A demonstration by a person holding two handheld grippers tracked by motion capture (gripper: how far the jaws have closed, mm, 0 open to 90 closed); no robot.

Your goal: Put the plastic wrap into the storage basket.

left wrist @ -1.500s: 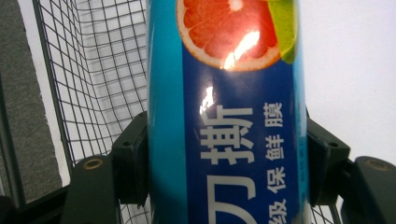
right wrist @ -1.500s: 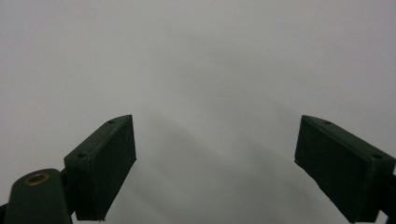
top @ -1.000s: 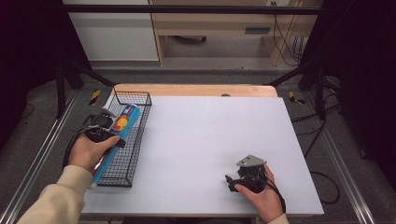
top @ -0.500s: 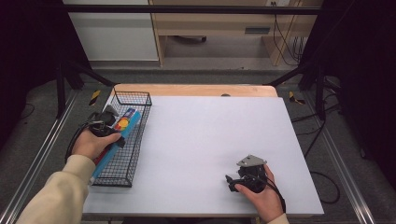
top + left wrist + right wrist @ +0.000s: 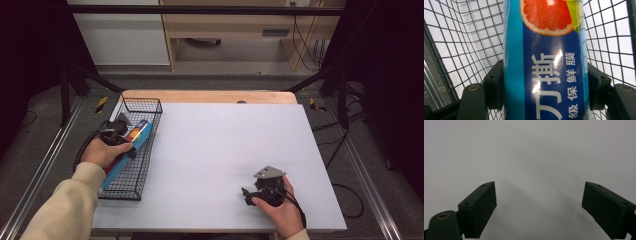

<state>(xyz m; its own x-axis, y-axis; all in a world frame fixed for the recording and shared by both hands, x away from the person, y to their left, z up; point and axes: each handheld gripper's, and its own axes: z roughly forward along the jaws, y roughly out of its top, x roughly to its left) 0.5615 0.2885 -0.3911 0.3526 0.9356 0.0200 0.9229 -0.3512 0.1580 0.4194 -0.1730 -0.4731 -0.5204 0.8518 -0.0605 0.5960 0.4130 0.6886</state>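
Observation:
A long blue box (image 5: 131,146) printed with a grapefruit slice lies lengthwise inside the black wire basket (image 5: 142,102) at the table's left edge. My left gripper (image 5: 119,134) is shut on it, held by a hand in a cream sleeve. In the left gripper view the black pads (image 5: 495,87) press on both sides of the box (image 5: 544,50), and the basket mesh (image 5: 461,37) shows behind it. My right gripper (image 5: 248,194) rests low over the white tabletop near the front right. In the right gripper view the right gripper (image 5: 539,207) stands open with nothing between its pads.
The basket stands along the left side of the white tabletop (image 5: 225,145), with a wooden strip (image 5: 210,96) behind. Metal rails (image 5: 45,165) run beside the table. A cable (image 5: 300,212) trails from the right gripper.
The left hand has shifted slightly and sunk, bringing the blue box lower into the basket. The right hand has stayed where it was.

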